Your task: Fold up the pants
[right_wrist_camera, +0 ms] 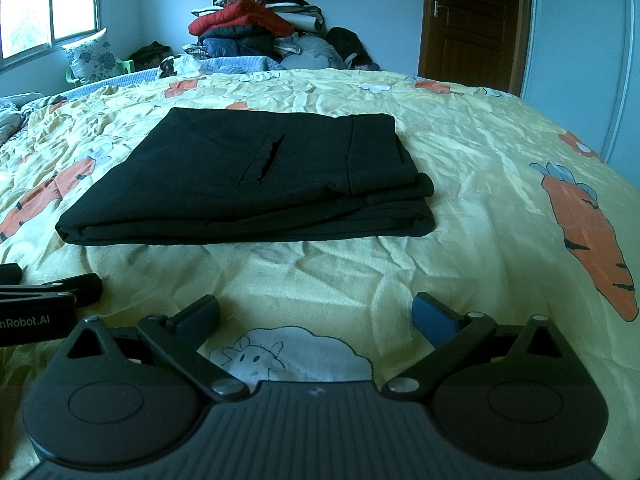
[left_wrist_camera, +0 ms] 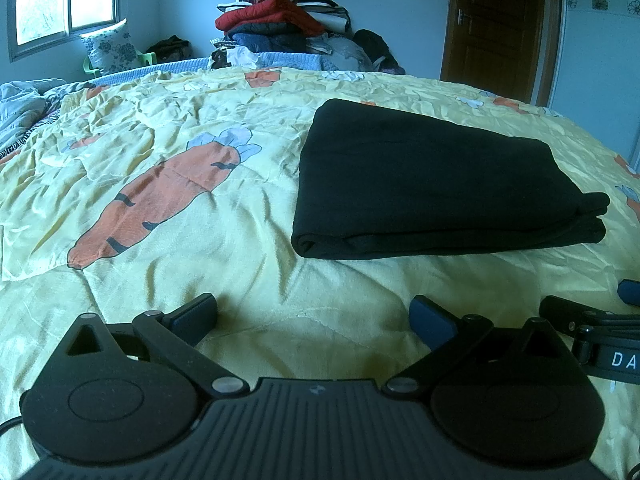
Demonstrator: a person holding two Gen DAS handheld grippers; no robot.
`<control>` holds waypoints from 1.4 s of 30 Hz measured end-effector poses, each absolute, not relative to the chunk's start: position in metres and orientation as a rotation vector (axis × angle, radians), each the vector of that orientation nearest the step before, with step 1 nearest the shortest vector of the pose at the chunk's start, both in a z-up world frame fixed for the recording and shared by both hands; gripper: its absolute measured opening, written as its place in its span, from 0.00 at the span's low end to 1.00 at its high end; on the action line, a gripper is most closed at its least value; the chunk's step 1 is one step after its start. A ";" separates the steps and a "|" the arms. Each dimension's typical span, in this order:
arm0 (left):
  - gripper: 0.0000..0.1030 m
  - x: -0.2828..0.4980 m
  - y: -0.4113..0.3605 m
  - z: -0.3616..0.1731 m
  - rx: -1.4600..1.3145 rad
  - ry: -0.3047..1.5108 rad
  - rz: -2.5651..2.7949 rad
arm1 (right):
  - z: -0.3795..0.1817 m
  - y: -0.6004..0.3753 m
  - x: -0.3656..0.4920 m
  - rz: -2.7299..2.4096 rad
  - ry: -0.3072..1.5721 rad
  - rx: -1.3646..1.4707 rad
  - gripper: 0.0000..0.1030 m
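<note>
The black pants (right_wrist_camera: 248, 184) lie folded into a compact stack mid-bed, well back from the near edge. Both the left gripper (left_wrist_camera: 314, 316) and right gripper (right_wrist_camera: 316, 314) hover empty with jaws spread, apart from the cloth, which suggests the folding is finished.

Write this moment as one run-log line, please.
stage: fold looks done | pants: folded, flat on quilt | left gripper: open, empty | right gripper: open, empty, short of pants

Pants (right_wrist_camera: 248, 184): matt black knit cloth. Bedspread (left_wrist_camera: 248, 216): crinkled yellow cloth, slight sheen. Door (left_wrist_camera: 496, 24): brown wood, semi-gloss. Grippers: matt black plastic, metal rivets.
</note>
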State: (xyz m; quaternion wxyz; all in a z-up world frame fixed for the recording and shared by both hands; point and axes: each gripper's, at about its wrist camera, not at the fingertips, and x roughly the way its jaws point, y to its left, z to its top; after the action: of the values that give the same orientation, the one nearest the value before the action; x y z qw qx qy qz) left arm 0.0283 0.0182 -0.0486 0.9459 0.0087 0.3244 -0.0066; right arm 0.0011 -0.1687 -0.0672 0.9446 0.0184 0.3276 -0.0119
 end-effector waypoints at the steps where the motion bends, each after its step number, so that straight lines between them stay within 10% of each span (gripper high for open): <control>1: 1.00 0.028 0.018 -0.049 0.018 0.661 -0.014 | -0.067 -0.169 0.001 -0.024 0.668 0.037 1.00; 42: 1.00 0.027 0.021 -0.049 0.007 0.654 -0.014 | -0.067 -0.169 0.001 -0.025 0.669 0.036 1.00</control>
State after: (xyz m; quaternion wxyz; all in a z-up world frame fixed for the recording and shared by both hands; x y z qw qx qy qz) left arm 0.0266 0.0206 -0.0487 0.9469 0.0035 0.3214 -0.0070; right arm 0.0006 -0.1692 -0.0672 0.9444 0.0177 0.3281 -0.0123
